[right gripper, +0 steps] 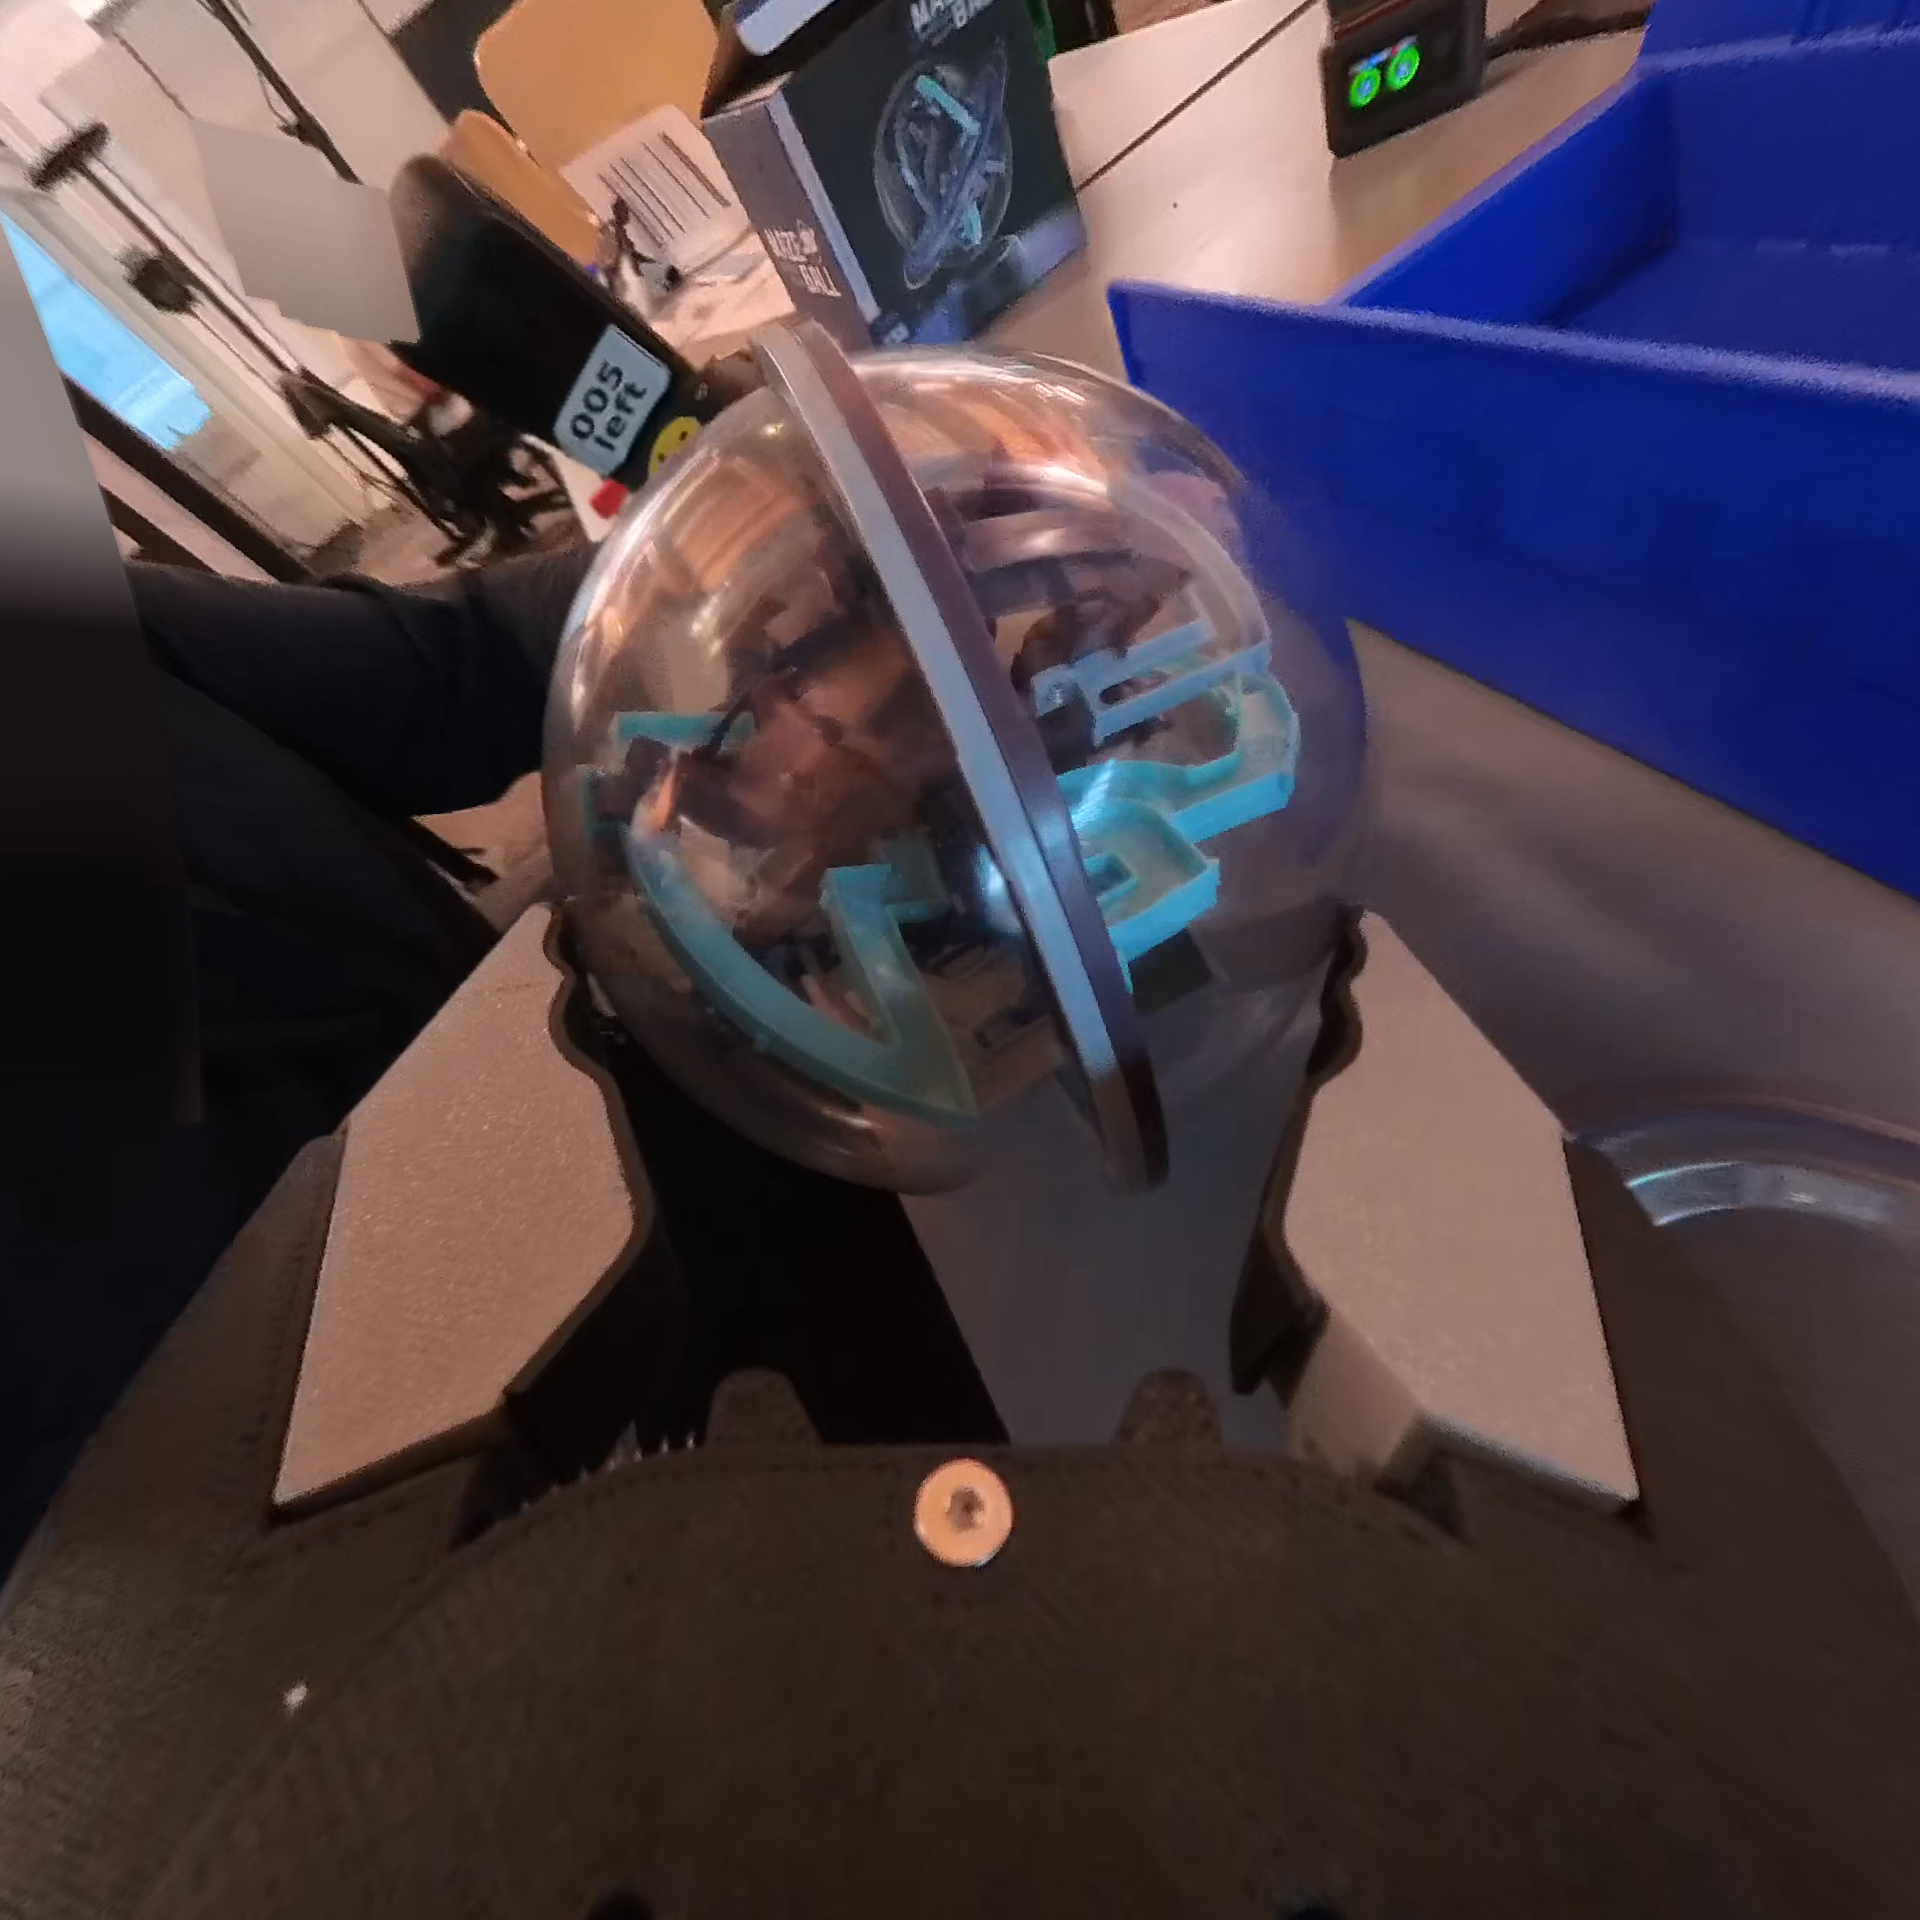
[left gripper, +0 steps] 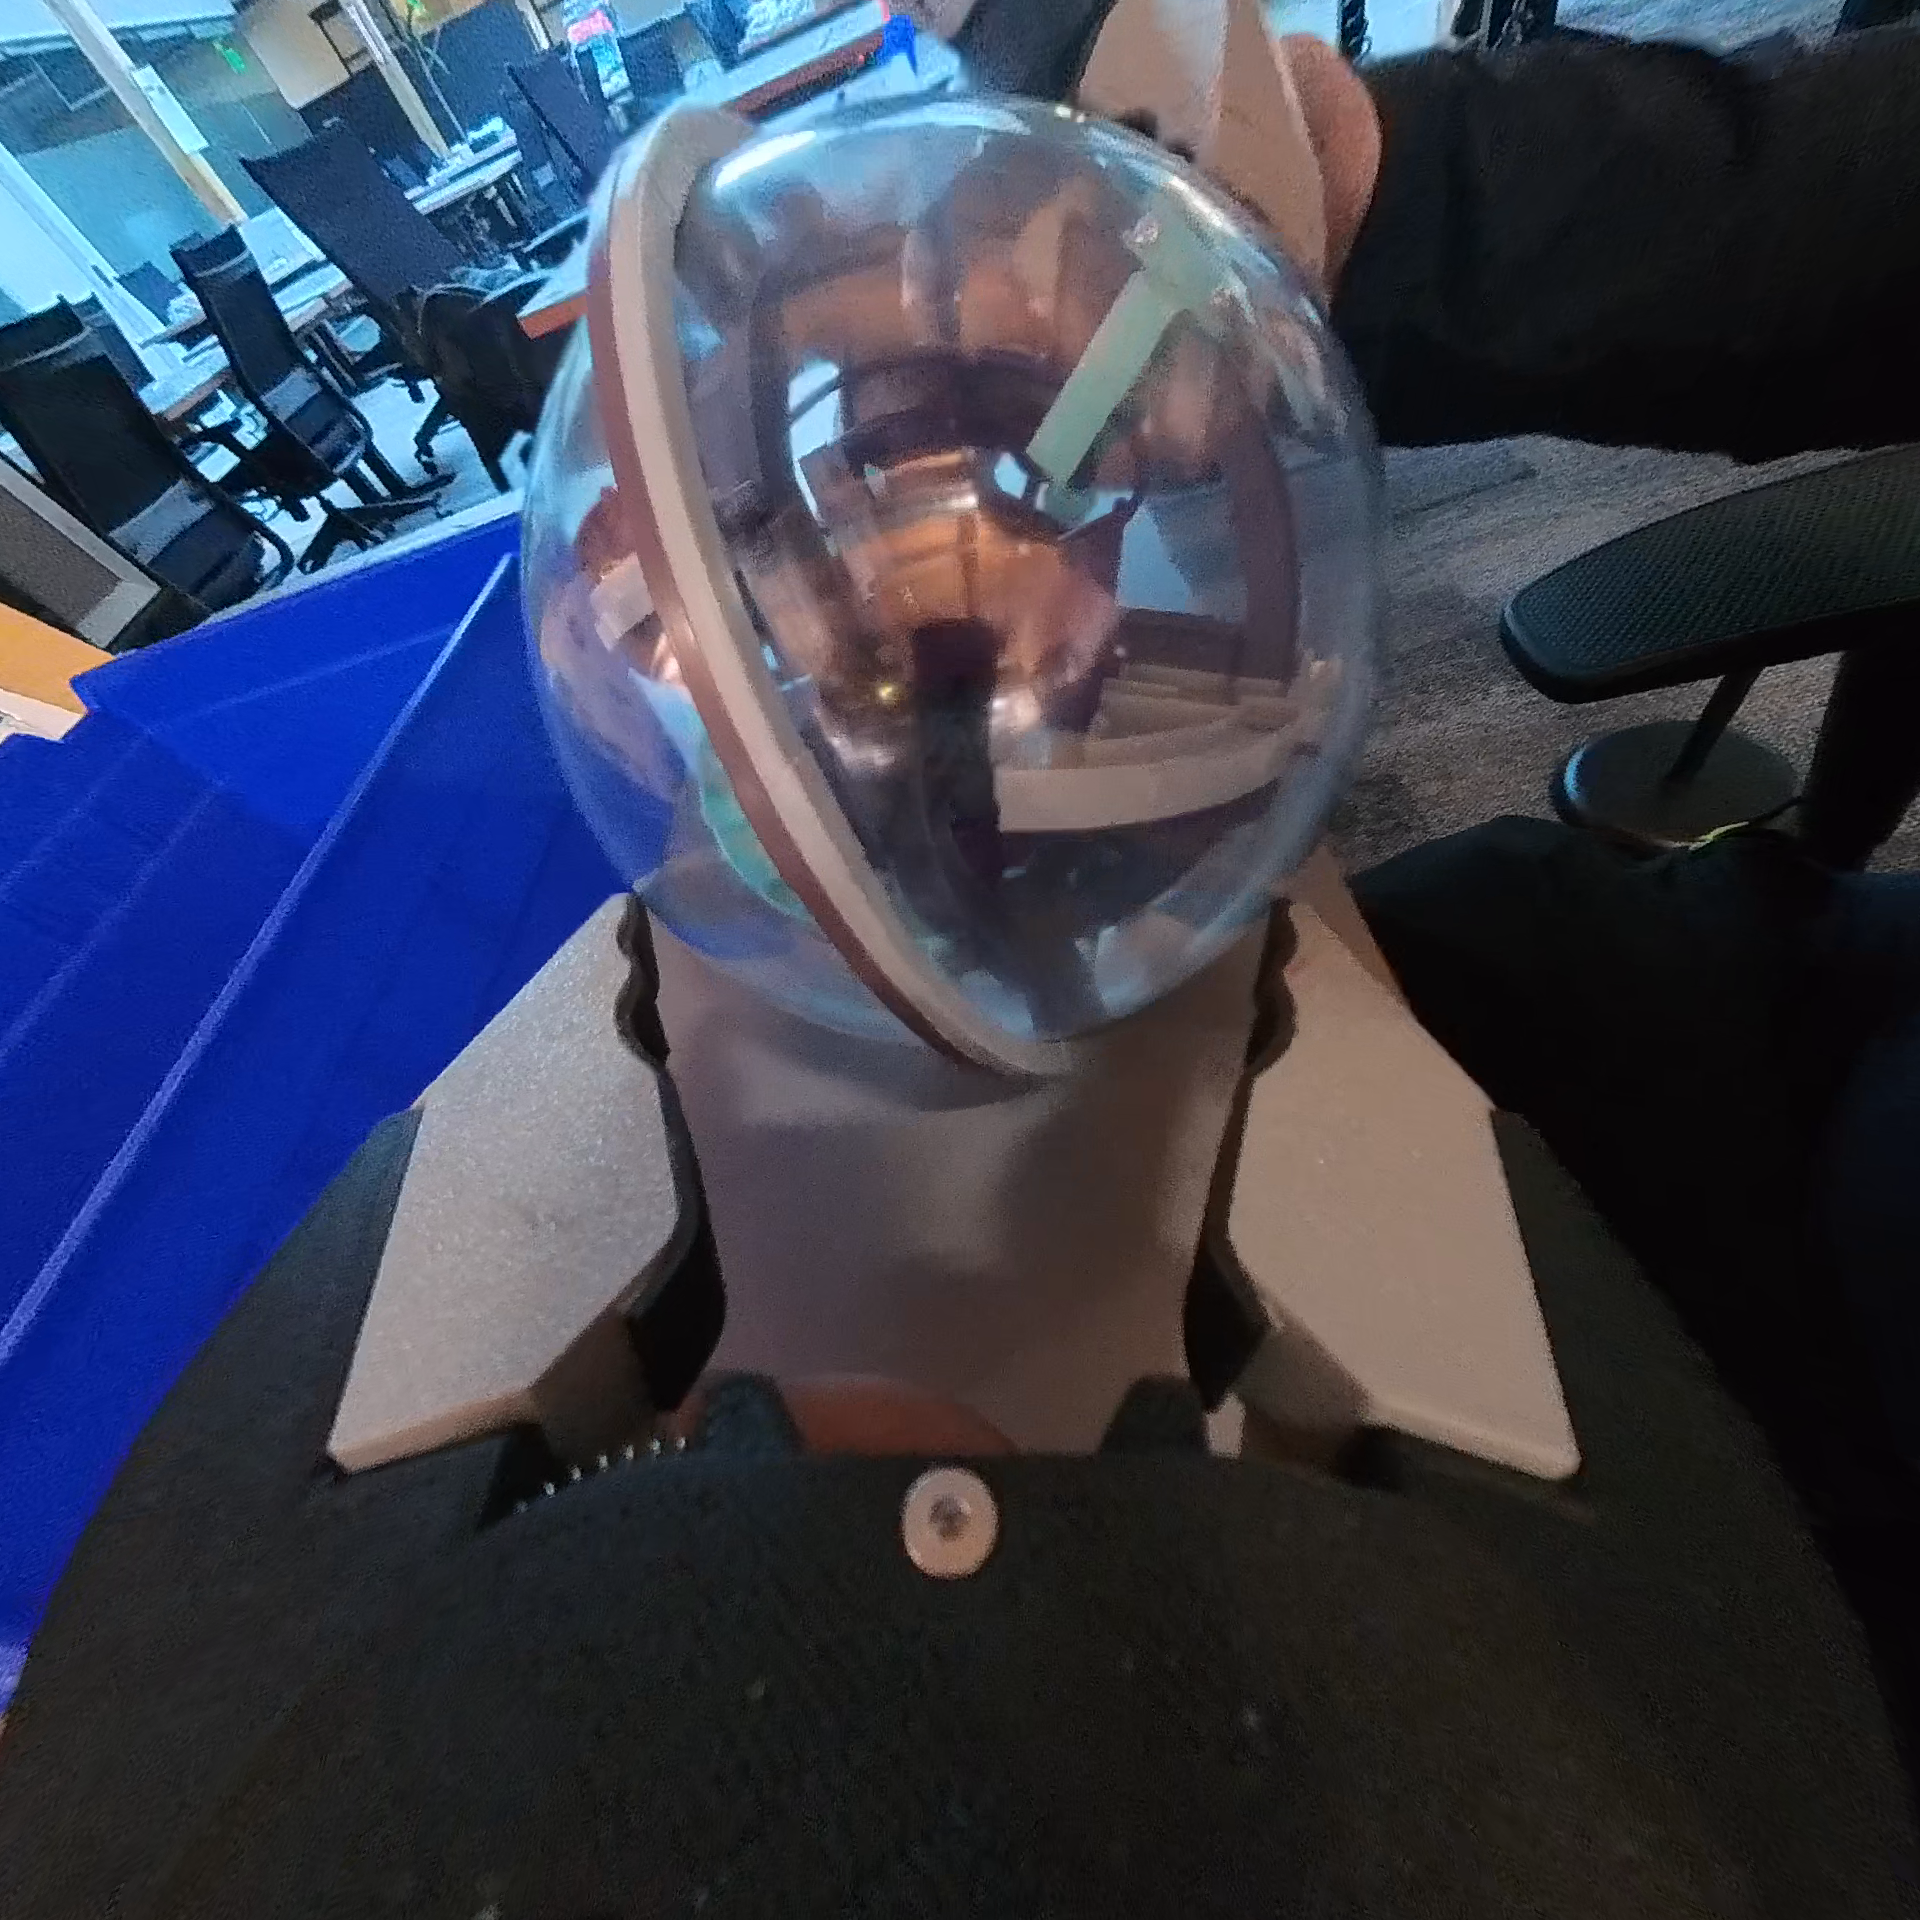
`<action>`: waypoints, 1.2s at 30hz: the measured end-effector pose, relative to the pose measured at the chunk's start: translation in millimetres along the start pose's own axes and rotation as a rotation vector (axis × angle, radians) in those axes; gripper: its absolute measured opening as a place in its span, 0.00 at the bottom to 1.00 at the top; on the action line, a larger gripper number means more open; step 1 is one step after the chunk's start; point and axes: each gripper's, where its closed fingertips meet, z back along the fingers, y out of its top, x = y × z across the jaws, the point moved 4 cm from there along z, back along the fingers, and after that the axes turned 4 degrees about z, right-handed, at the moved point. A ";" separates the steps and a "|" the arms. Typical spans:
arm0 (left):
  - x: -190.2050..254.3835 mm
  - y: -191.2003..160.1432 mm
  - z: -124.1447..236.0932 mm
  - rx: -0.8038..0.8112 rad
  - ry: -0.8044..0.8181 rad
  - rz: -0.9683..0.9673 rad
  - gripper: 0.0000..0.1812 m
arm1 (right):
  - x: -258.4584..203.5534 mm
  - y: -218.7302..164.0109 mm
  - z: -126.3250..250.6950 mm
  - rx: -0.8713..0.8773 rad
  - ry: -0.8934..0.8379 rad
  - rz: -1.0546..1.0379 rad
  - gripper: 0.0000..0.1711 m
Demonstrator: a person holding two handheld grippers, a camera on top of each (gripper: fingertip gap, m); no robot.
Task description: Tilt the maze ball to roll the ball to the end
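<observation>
The maze ball (left gripper: 956, 582) is a clear sphere with a grey equator ring and teal tracks inside. It is held in the air between both grippers. My left gripper (left gripper: 956, 966) is shut on its near side, fingertips pressed to the shell. My right gripper (right gripper: 956, 961) is shut on the opposite side of the maze ball (right gripper: 935, 779), whose ring stands tilted. The right gripper's fingers (left gripper: 1195, 114) show behind the sphere in the left wrist view, and the left gripper's black body (right gripper: 540, 343) shows beyond it in the right wrist view. I cannot pick out the small inner ball.
Blue plastic bins (left gripper: 260, 748) stand beside the ball, also in the right wrist view (right gripper: 1558, 499). The toy's box (right gripper: 914, 197) stands on the table behind. A clear dome piece (right gripper: 1766, 1174) lies at the right. A black chair armrest (left gripper: 1714, 582) and the person's dark sleeve (left gripper: 1610, 229) are close.
</observation>
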 end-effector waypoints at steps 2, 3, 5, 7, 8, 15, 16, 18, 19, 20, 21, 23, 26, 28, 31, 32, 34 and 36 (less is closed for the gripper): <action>1.9 3.9 2.5 0.023 -0.018 0.005 0.63 | 0.0 -3.4 0.2 -0.002 0.048 -0.054 0.79; 2.4 5.7 3.6 0.030 -0.017 -0.005 0.63 | 0.1 -4.6 0.3 0.001 0.063 -0.065 0.79; 2.6 7.9 5.1 0.033 -0.002 -0.033 0.62 | 0.9 -5.5 1.6 0.006 0.065 -0.060 0.79; 2.1 10.7 7.5 0.041 0.003 -0.033 0.60 | 2.8 -4.3 5.2 0.014 0.056 -0.061 0.77; 1.2 12.6 9.4 0.049 0.005 -0.029 0.59 | 4.5 -3.0 7.9 0.023 0.049 -0.069 0.75; -2.2 17.4 18.2 0.041 0.015 -0.095 0.55 | 12.5 2.2 19.7 0.079 0.052 -0.124 0.62; -2.1 17.3 17.6 0.043 0.021 -0.095 0.55 | 13.6 2.8 20.1 0.088 0.052 -0.121 0.62; -1.7 17.1 17.2 0.048 0.029 -0.095 0.55 | 14.8 3.5 20.8 0.100 0.051 -0.113 0.62; -1.7 17.0 17.5 0.046 0.034 -0.099 0.54 | 15.9 3.9 21.6 0.106 0.046 -0.111 0.62; -1.6 16.8 18.1 0.042 0.040 -0.106 0.53 | 17.1 4.6 23.0 0.115 0.037 -0.108 0.62; -1.5 16.5 18.8 0.041 0.047 -0.117 0.53 | 18.6 5.5 24.7 0.123 0.024 -0.105 0.61; -0.3 15.8 20.4 0.041 0.061 -0.152 0.51 | 22.6 6.9 29.3 0.136 -0.014 -0.103 0.61; 1.8 14.4 20.5 0.033 0.072 -0.187 0.52 | 26.7 9.5 35.8 0.149 -0.074 -0.091 0.60; 2.2 15.5 19.6 0.037 0.075 -0.190 0.52 | 26.8 12.8 38.6 0.155 -0.115 -0.059 0.60; 3.5 16.7 19.6 0.045 0.079 -0.215 0.50 | 24.2 20.6 41.4 0.171 -0.158 0.002 0.55; 3.5 16.7 19.7 0.043 0.085 -0.234 0.49 | 23.1 22.4 41.8 0.171 -0.161 0.021 0.53; 2.4 15.6 19.6 0.033 0.107 -0.284 0.47 | 22.2 24.1 41.5 0.161 -0.165 0.042 0.52; 0.4 14.1 17.9 0.016 0.134 -0.339 0.47 | 21.0 23.9 39.1 0.143 -0.161 0.058 0.50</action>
